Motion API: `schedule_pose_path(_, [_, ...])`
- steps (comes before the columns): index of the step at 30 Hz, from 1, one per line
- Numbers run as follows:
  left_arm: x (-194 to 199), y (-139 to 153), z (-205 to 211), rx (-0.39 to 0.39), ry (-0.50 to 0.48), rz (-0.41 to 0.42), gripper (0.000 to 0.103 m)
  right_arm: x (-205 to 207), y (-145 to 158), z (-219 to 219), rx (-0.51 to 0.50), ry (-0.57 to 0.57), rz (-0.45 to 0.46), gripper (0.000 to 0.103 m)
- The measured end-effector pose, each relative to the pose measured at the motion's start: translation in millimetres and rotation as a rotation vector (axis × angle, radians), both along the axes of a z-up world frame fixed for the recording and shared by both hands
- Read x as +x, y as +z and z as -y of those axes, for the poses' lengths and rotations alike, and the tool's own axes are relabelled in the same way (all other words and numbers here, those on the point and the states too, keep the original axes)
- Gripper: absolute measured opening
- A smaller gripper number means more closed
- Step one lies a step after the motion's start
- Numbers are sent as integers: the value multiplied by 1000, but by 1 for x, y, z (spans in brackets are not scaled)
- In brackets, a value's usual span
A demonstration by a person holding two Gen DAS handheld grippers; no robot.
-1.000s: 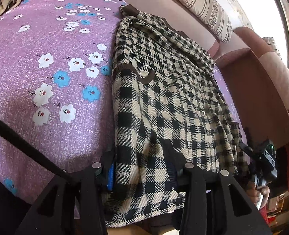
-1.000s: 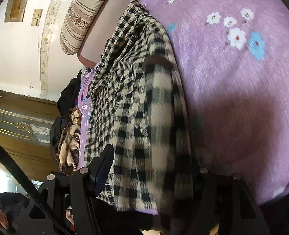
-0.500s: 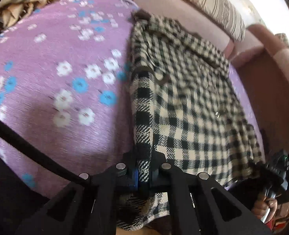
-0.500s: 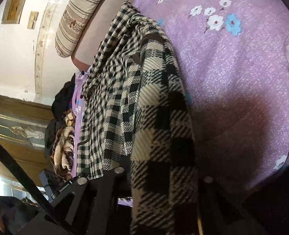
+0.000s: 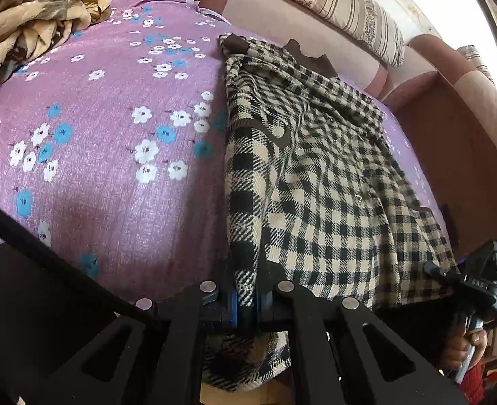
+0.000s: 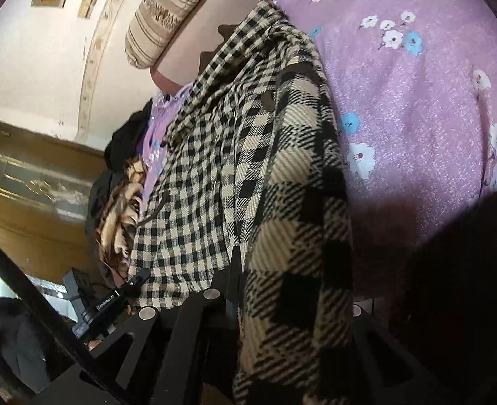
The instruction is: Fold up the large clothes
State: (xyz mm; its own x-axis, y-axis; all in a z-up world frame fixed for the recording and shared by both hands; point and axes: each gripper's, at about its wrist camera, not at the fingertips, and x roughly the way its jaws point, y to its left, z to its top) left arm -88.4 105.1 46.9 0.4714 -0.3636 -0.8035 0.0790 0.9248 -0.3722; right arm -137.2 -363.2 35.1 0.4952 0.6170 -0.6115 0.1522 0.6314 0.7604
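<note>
A black-and-cream checked garment (image 5: 332,185) with brown trim lies lengthwise on the purple flowered bedspread (image 5: 113,168). My left gripper (image 5: 245,300) is shut on its near left edge, the cloth pinched between the blue pads and hanging below them. At the lower right of that view, my right gripper (image 5: 464,283) grips the other near corner, with a hand (image 5: 467,344) under it. In the right wrist view the checked garment (image 6: 248,168) drapes over my right gripper (image 6: 248,290), shut on the cloth, one finger hidden under it. The left gripper (image 6: 127,287) shows at lower left.
A striped cushion (image 5: 332,10) leans on the pink-and-brown sofa back (image 5: 467,128) beyond the garment. A heap of tan and dark clothes (image 5: 36,30) lies at the far left of the bedspread (image 6: 417,101). A wooden door (image 6: 29,202) stands behind.
Both grippers went from open around the garment's near hem to shut on it. Both have since lifted and drawn back, and the near edge has risen off the bedspread with them.
</note>
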Motion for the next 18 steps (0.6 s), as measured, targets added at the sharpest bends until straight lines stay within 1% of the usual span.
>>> schedule_pose_path(3, [10, 12, 0, -37, -9, -1, 6, 11, 9, -1, -18, 21, 10, 8])
schedule_pose_path(5, [20, 22, 2, -56, -15, 4, 6, 21, 21, 0, -34, 39, 35, 8])
schedule_pose_path(7, [40, 35, 4, -74, -16, 17, 6, 37, 36, 2, -50, 52, 71, 8])
schedule_pose_path(9, [59, 47, 7, -76, -13, 25, 6, 57, 51, 2, -65, 53, 101, 8])
schedule_pose_path(11, [91, 64, 17, -62, -23, 49, 6, 83, 66, 1, -101, 47, 132, 8])
schedule_pose_path(13, [121, 74, 26, -19, -17, 74, 6, 115, 79, 0, -157, 42, 162, 8])
schedule_pose_path(14, [137, 78, 31, -5, -11, 78, 6, 127, 83, 3, -172, 37, 169, 8])
schedule_pose_path(16, [171, 80, 37, 5, 5, 74, 6, 165, 91, 6, -209, 16, 182, 8])
schedule_pose_path(18, [210, 78, 41, 21, 50, 69, 6, 197, 94, 10, -248, -11, 184, 8])
